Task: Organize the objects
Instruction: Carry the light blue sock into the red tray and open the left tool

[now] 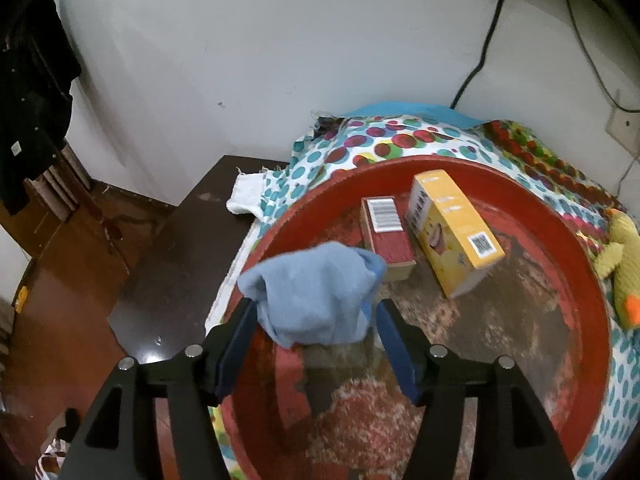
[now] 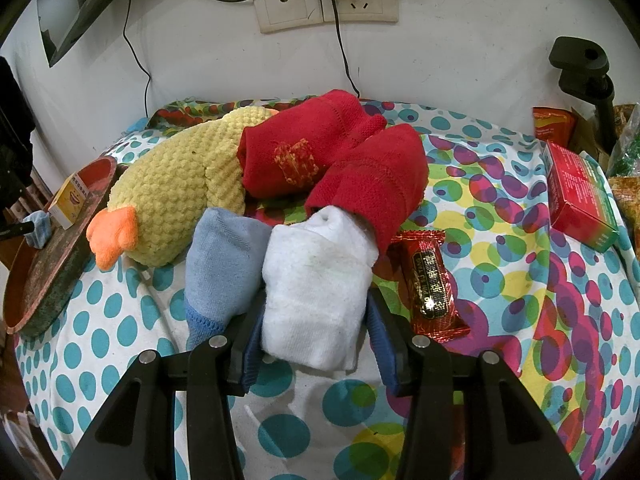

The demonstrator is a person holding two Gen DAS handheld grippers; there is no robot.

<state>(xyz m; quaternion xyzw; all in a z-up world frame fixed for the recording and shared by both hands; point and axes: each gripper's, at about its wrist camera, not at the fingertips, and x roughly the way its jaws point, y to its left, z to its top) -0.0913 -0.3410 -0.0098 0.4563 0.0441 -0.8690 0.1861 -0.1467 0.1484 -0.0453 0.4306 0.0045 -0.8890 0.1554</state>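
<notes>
In the left wrist view my left gripper [image 1: 312,312] hovers over the near rim of a round red tray [image 1: 592,300]. A light blue sock [image 1: 312,296] sits between its fingers, which look spread; whether they pinch it is unclear. A yellow box [image 1: 452,228] and a small red box [image 1: 386,232] lie in the tray. In the right wrist view my right gripper [image 2: 316,308] has its jaws on both sides of a white sock [image 2: 316,292] on the dotted cloth [image 2: 120,340]. A second light blue sock [image 2: 220,268], two red socks [image 2: 360,168] and a yellow plush duck [image 2: 176,192] lie close by.
A red snack packet [image 2: 432,284] lies right of the white sock and a red-green box [image 2: 580,196] at the far right. Wall sockets with cables [image 2: 328,4] are behind. A dark table [image 1: 176,264] and wooden floor lie left of the tray.
</notes>
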